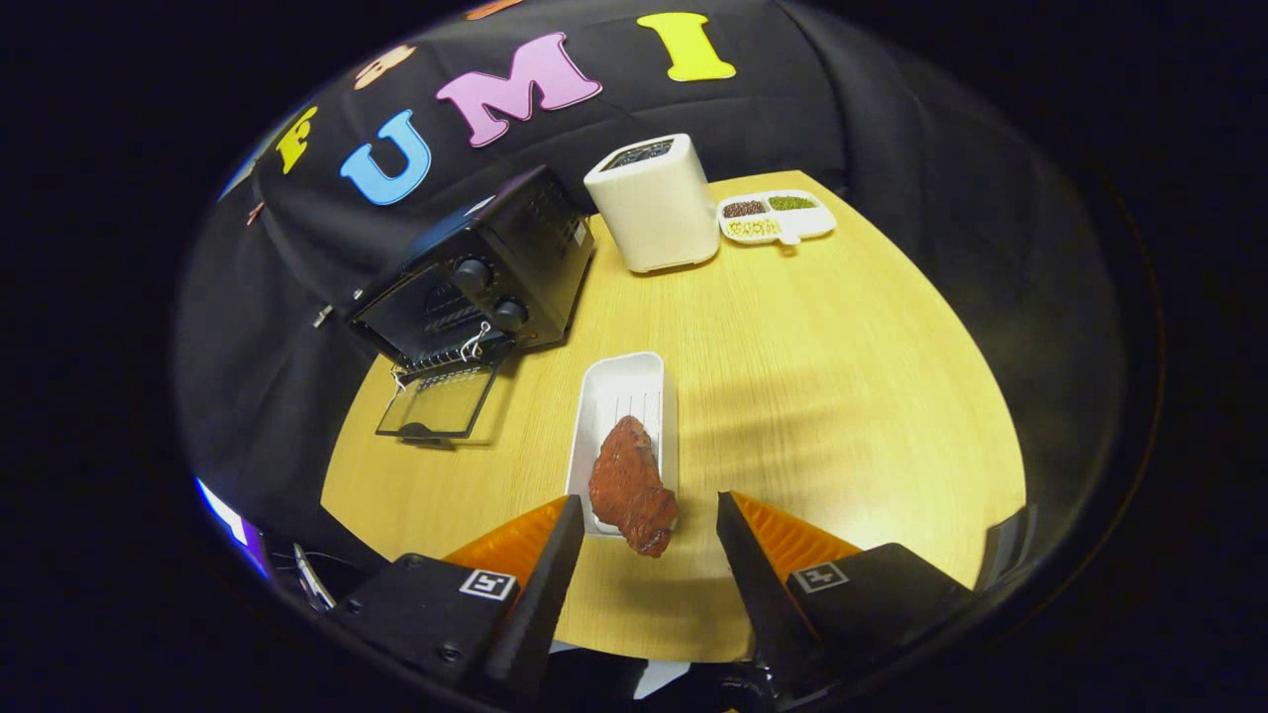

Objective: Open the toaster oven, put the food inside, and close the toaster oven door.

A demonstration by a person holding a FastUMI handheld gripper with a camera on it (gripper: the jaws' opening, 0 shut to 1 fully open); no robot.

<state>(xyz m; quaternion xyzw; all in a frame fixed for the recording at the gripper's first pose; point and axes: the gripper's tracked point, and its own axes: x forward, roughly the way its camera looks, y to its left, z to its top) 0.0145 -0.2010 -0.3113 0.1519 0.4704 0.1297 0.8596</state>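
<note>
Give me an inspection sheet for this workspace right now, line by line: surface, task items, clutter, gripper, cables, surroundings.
Surface: light wooden table, rounded edge.
Job's things: black toaster oven at the table's far left, its glass door folded down open; piece of meat lying on the near end of a white tray, overhanging its near edge.
Clutter: white box-shaped appliance beyond the tray; divided white dish holding grains beside it.
Gripper: gripper open, the meat between its fingertips, neither finger touching it.
Cables: a thin cable below the table's near left edge.
Surroundings: black cloth booth wall behind the table.
</note>
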